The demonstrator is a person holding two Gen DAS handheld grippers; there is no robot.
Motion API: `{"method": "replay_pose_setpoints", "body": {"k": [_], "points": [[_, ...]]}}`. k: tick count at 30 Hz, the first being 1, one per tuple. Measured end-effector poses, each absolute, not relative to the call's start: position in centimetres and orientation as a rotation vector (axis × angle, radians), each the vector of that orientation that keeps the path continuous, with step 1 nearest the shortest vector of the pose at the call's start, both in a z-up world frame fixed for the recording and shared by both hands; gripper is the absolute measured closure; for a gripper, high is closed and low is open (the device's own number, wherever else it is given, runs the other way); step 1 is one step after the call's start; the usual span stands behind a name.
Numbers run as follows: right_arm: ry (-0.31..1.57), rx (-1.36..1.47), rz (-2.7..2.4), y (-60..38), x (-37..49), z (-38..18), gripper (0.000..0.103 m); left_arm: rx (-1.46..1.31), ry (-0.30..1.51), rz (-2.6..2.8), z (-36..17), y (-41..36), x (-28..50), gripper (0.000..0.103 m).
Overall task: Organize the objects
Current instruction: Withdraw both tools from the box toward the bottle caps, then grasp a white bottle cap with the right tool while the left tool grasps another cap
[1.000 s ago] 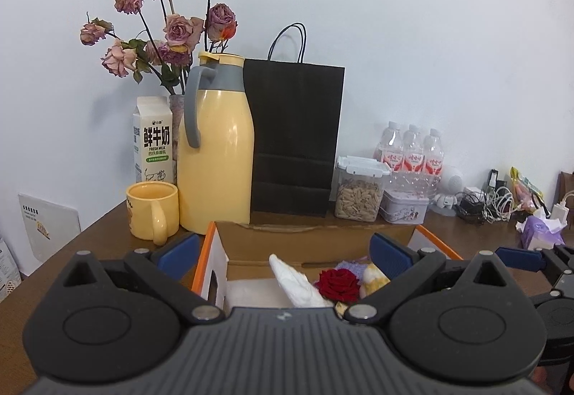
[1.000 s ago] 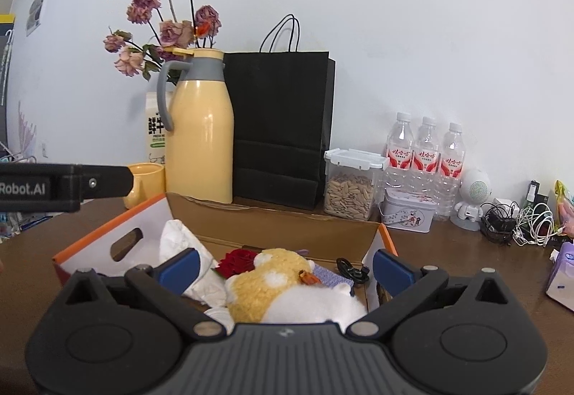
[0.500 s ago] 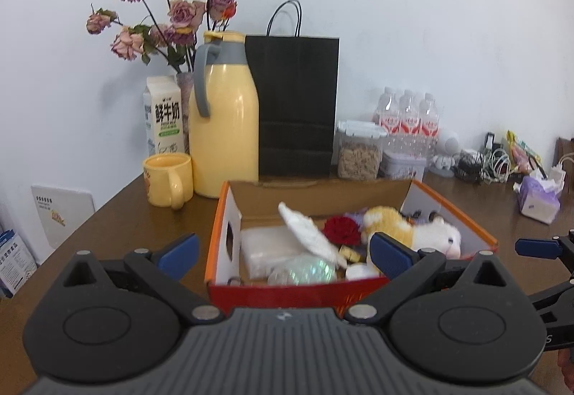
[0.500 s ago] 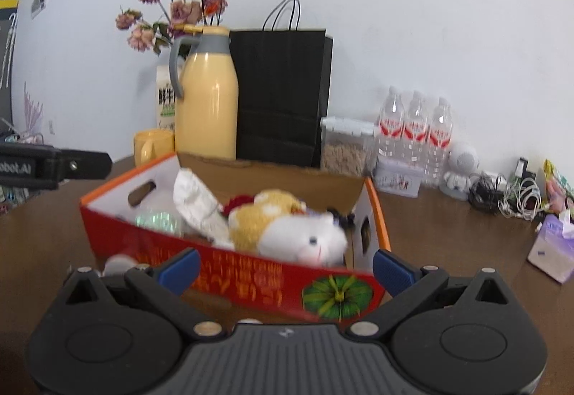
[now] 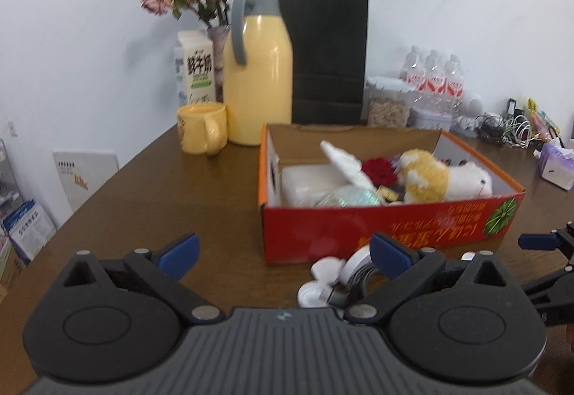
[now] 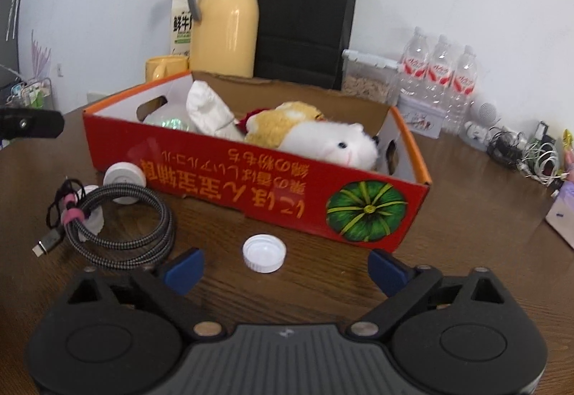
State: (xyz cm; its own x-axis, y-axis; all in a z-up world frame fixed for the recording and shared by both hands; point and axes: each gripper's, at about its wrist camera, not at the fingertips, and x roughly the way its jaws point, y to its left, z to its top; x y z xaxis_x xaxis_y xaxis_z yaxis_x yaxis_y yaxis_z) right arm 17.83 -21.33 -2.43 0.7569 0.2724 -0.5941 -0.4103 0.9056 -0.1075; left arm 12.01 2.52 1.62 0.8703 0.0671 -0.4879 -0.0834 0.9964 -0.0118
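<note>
A red cardboard box (image 6: pixel 251 176) (image 5: pixel 391 226) stands on the brown table. It holds a plush toy (image 6: pixel 323 137) (image 5: pixel 441 176), a red rose (image 5: pixel 378 170), white tissue (image 6: pixel 208 108) and a shiny disc (image 5: pixel 346 198). In front of it lie a white bottle cap (image 6: pixel 264 252), a coiled braided cable (image 6: pixel 122 219) and a white round thing (image 6: pixel 125 177). My right gripper (image 6: pixel 285 269) is open and empty just short of the cap. My left gripper (image 5: pixel 283 251) is open and empty, left of the box front.
Behind the box stand a yellow thermos (image 5: pixel 258 72), a yellow mug (image 5: pixel 202 129), a milk carton (image 5: pixel 195 72), a black paper bag (image 5: pixel 328 54), a flower vase, a snack jar and water bottles (image 6: pixel 437 72). Cables (image 6: pixel 531 158) and a tissue pack (image 5: pixel 556 162) lie at the right.
Both grippers have pulled back and risen away from the box. The box front, the cap, the cable and the white round thing have come into view.
</note>
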Motion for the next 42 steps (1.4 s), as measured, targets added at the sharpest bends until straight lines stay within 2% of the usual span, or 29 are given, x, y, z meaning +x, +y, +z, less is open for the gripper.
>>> {"method": "replay_pose_setpoints", "body": {"k": [1,3,8,10,12,13,26,42], "points": [[0.612,-0.239,0.377,-21.1,18.1,-2.5,0.010,-0.039,0.518,0.081,1.5,2.8,12.0,0.000],[0.628,-0.234,0.381,-20.7,18.8,-2.8,0.020,-0.050,0.533,0.085,1.1,3.1,12.0,0.000],[0.648,-0.210,0.402,-20.3,19.8,-3.3,0.036,-0.053,0.562,0.092,0.4,3.5,11.9,0.000],[0.645,-0.198,0.413,-20.4,19.9,-3.3,0.049,-0.053,0.571,0.095,0.1,3.6,11.8,0.000],[0.644,-0.181,0.430,-20.6,19.8,-3.3,0.070,-0.054,0.581,0.091,-0.1,3.6,11.7,0.000],[0.642,-0.176,0.436,-20.6,19.7,-3.3,0.074,-0.053,0.584,0.089,-0.2,3.5,11.6,0.000],[0.584,-0.188,0.419,-20.7,18.6,-3.2,0.076,-0.056,0.598,0.120,-0.6,4.6,11.4,0.000],[0.560,-0.158,0.380,-21.3,18.2,-3.0,0.076,0.038,0.687,0.048,-3.1,5.8,15.5,0.000]]}}
